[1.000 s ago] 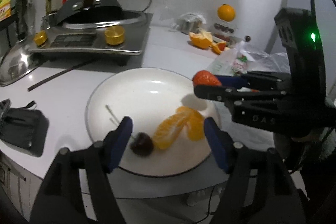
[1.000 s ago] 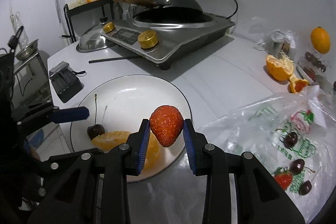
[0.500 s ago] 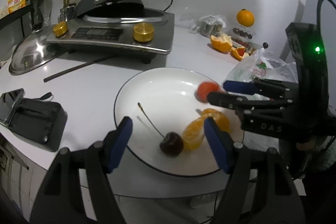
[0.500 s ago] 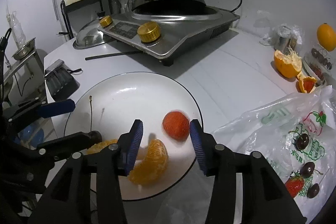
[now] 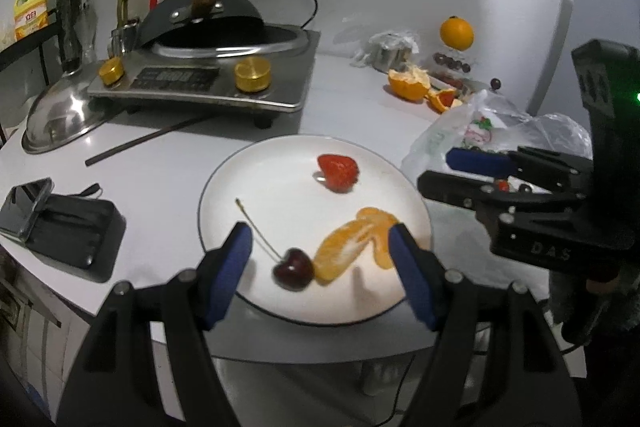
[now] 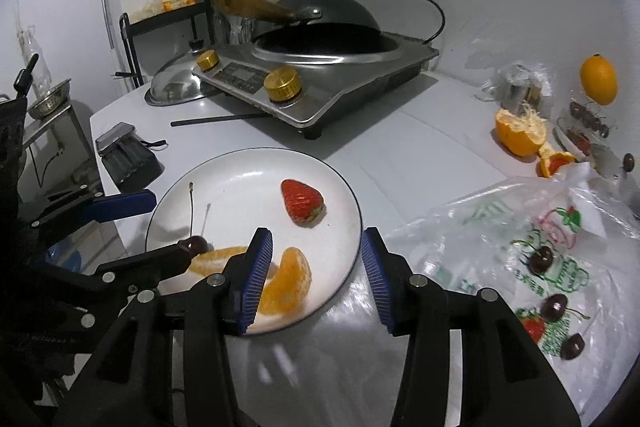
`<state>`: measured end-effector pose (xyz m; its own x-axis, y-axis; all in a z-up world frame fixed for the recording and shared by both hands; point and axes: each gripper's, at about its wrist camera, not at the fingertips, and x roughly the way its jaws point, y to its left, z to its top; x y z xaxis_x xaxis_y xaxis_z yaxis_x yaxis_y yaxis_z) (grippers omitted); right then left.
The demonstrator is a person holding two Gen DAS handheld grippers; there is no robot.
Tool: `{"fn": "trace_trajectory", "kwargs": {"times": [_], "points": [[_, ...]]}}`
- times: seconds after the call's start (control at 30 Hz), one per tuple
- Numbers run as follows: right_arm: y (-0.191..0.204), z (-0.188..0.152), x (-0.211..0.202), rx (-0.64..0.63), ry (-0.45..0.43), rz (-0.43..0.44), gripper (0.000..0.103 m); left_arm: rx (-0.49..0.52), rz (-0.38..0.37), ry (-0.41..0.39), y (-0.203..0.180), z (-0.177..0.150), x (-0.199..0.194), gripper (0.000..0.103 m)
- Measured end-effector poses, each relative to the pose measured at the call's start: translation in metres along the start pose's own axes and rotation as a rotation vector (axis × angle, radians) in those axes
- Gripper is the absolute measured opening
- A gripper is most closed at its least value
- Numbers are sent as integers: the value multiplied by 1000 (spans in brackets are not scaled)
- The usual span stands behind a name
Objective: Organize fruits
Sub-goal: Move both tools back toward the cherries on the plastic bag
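Right gripper [image 6: 316,269] jaws just opened, nothing between them; strawberry [image 6: 302,205], gripped a second ago, now lies on the plate [image 6: 240,167] at 1 o'clock. Left gripper [image 5: 320,269] open, unchanged, empty.

The red strawberry [image 6: 301,205] lies on its side on the white plate [image 6: 348,195], well apart from the others. Nearer the rim, a dark cherry [image 5: 293,268] with a long stem touches two orange segments [image 5: 352,245].
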<state>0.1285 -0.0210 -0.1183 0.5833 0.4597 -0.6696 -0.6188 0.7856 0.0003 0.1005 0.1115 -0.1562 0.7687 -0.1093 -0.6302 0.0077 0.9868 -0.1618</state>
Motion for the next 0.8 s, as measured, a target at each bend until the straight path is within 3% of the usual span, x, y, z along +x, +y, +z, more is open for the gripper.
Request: {"fn": "trace_trajectory", "kwargs": {"times": [0.8], "points": [[-58,-57,-99,97,-85,-110,49,127,-46,-4,-101,0,-14,72]]}}
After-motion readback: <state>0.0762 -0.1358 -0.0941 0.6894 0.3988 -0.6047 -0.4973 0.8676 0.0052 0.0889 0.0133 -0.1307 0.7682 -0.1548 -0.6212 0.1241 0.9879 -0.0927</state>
